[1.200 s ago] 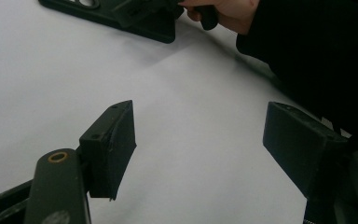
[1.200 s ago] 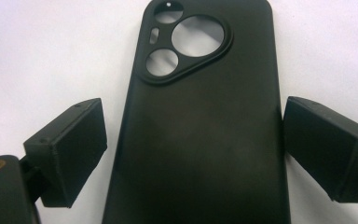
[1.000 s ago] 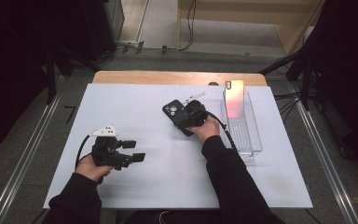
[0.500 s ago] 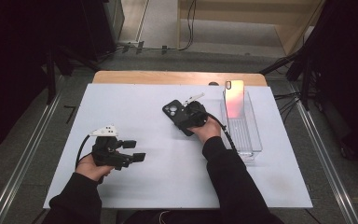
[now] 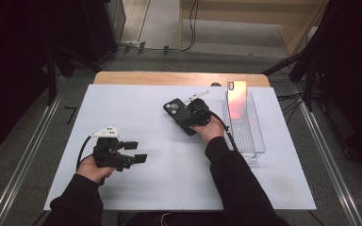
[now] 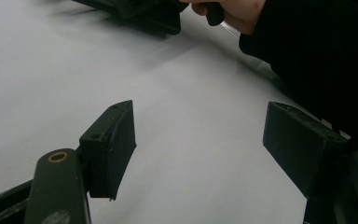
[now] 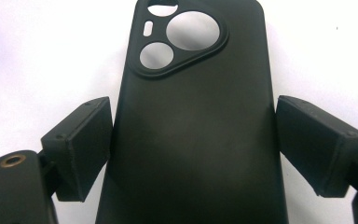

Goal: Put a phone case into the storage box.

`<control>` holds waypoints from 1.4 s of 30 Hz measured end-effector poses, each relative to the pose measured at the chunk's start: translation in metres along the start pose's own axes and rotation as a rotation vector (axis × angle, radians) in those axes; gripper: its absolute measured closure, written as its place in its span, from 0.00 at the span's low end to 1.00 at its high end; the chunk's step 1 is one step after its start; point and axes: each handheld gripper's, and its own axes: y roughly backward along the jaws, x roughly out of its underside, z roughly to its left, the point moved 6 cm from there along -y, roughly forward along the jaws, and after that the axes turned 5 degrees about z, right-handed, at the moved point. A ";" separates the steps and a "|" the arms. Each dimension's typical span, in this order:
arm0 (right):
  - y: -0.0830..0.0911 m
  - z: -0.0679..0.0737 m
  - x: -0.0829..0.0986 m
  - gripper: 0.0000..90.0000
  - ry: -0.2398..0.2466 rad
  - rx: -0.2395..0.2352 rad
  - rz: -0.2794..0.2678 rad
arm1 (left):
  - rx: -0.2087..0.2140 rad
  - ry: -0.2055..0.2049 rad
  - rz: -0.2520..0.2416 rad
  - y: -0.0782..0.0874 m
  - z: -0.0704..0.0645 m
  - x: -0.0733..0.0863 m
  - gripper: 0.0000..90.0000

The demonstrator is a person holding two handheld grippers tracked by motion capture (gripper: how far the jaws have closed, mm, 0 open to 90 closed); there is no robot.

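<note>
White bench, dim room. Black phone case lies mid-bench toward far edge; right gripper fingers straddle it, touching sides. Left gripper fingers apart, idle. Step: grasping; next, squeeze, lift.

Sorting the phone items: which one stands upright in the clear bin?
The pink one, propped in the clear bin; the black case lies flat between the right gripper jaws.

Layout on the white table sheet. The black plastic phone case lay behind centre, between the jaws of the right gripper. The clear rectangular plastic tray stood just right of it, with a pink phone upright in its far end. The left gripper lay front left, well apart.
</note>
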 end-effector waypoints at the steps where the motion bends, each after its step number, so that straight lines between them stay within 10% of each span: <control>1: 0.002 0.001 -0.001 0.14 0.000 0.000 -0.002 | 0.000 0.001 0.000 0.000 0.000 0.000 0.29; 26: 0.071 0.031 -0.014 0.14 0.028 -0.081 -0.076 | -0.039 0.025 -0.021 0.000 -0.004 -0.011 0.29; 42: 0.098 0.043 0.010 0.14 0.011 -0.093 -0.115 | -0.049 0.092 -0.051 -0.004 -0.003 -0.026 0.26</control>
